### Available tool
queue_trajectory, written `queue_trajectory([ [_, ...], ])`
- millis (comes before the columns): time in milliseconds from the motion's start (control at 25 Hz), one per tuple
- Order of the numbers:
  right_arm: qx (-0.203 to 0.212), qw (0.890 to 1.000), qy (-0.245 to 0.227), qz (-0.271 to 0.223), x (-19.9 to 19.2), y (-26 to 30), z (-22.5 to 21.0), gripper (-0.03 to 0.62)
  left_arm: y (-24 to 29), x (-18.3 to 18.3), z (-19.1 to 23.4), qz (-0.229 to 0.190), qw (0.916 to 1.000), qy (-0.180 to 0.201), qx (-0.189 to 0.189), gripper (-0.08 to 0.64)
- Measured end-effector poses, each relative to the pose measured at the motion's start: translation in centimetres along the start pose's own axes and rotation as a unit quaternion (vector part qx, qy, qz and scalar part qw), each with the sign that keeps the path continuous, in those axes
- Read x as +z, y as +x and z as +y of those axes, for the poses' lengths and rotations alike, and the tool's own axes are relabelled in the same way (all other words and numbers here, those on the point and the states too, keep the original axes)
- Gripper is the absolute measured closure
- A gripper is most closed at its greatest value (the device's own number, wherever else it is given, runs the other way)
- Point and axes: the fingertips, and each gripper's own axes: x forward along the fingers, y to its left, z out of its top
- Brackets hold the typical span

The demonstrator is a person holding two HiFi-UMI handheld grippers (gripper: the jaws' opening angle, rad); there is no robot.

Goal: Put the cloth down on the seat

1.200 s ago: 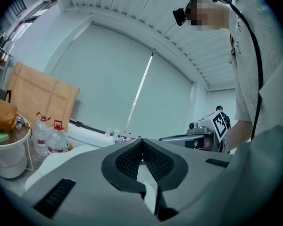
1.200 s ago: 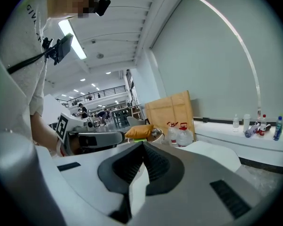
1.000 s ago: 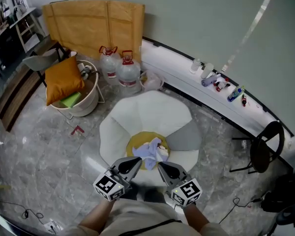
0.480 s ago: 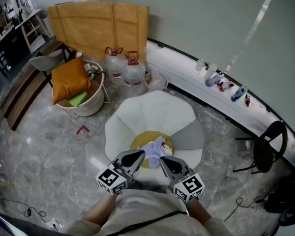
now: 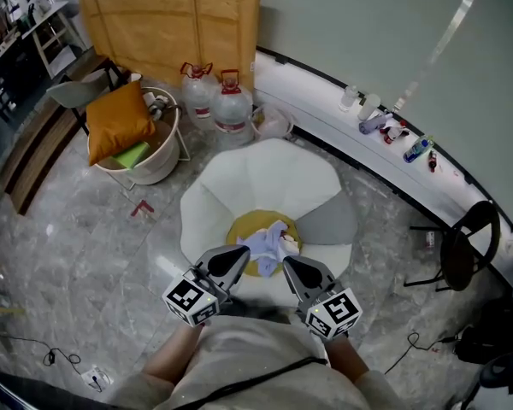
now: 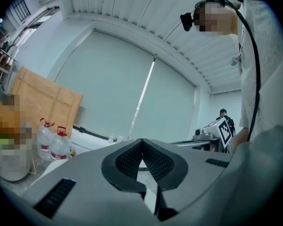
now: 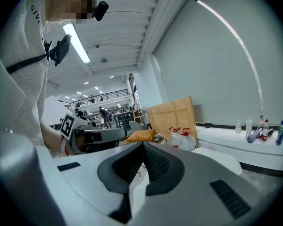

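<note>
Two claws are in shot, both out over the near edge of the seat (image 5: pixel 265 182), one white petal-shaped seat, and on it lies the one cloth (image 5: pixel 270 244). It's a pale crumpled heap sitting on the single yellow pad (image 5: pixel 246 227) at the seat's middle, spilling toward the pad's right side. Left claw (image 5: pixel 243 252) first: its own view shows the two dark ribbed pads meeting at the tip, closed, nothing pinched between them. Right claw (image 5: pixel 287 262), same story: pads together, closed and empty. From the head view the two tips flank the near side of the cloth, left tip just beside its near-left fringe, right tip just beside its near-right fringe, and neither has hold of the fabric. Two marker cubes show, one on each claw, close in by the person's hands. Beyond the seat's far edge, on the grey marble floor (image 5: pixel 85 246), stand two water jugs (image 5: pixel 215 101), side by side, each with a red cap. Left of them is one round tub (image 5: pixel 158 156) with one orange cushion (image 5: pixel 117 122) propped in it. One big cardboard sheet (image 5: pixel 171 24) leans on the wall behind. Along the curved ledge (image 5: pixel 325 118) runs a short row of small bottles (image 5: pixel 385 128), too tiny to count for sure. One black chair (image 5: pixel 462 246) stands well off the seat's right edge.
</note>
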Motion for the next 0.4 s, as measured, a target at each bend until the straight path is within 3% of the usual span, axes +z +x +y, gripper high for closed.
queue_trajectory([
  [400,0.0,1.0,0.02,0.017,-1.4,0.0,-0.5,0.575,0.2,-0.9,1.1,0.007,0.9996,-0.018,0.018,0.547],
])
